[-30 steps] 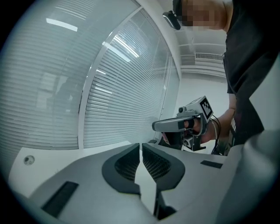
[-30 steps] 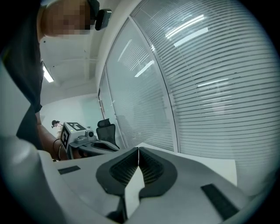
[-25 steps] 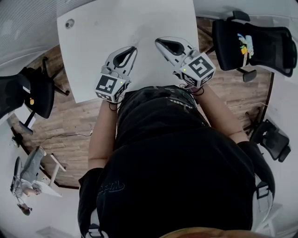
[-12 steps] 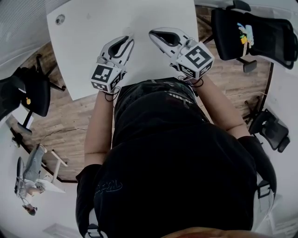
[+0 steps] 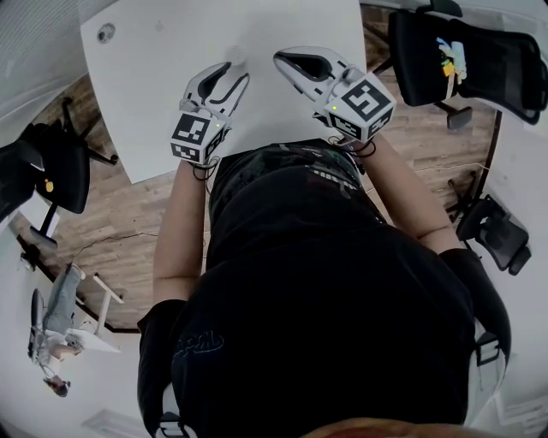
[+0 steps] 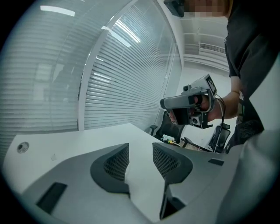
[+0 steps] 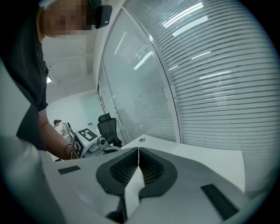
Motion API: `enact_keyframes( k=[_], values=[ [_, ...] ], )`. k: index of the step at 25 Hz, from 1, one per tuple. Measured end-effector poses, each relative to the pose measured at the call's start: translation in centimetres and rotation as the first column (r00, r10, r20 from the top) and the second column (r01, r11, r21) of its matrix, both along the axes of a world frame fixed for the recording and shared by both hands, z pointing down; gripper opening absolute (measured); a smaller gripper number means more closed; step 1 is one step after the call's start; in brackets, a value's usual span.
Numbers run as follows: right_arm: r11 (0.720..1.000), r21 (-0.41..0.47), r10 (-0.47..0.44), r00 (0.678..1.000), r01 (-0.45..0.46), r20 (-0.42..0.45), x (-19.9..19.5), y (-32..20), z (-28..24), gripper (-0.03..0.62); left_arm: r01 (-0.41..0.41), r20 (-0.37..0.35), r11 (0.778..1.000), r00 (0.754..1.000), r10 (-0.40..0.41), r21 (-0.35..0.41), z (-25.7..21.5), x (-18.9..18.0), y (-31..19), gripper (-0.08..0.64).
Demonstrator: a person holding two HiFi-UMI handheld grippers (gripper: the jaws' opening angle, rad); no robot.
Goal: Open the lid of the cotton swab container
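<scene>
Brightness: bright, even indoor light in all views.
Source: ceiling strips, mirrored as streaks on the glass wall.
Glare: the white counter washes out almost blank.
Shadows: faint and soft; the black shirt loses detail.
Distortion: strong fisheye; blinds bow, and the gripper views' corners go black.
</scene>
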State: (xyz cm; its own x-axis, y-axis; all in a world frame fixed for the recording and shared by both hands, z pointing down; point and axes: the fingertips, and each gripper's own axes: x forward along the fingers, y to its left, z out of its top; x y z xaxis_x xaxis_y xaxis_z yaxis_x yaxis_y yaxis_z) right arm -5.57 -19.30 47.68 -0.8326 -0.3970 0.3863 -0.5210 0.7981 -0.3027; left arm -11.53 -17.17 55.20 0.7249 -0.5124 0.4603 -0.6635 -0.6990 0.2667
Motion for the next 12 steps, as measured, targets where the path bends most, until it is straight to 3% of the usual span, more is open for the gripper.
enact_keyframes(
  k=[5,12],
  values=[
    [1.0,-0.013,-0.003,1.0,0.003,-0.012,-0.1,0.0,0.5,0.023,-0.016,0.082,1.0,0.996,0.016,0.008,1.9,-0.2,-0.2,0.213],
    [0.999,-0.038,0.003,0.999,-0.004,-0.033,0.1,0.2,1.4,0.023,-0.027,0.129,1.0,0.991,0.026,0.003,4.1,-0.6,-0.7,0.259]
  ],
)
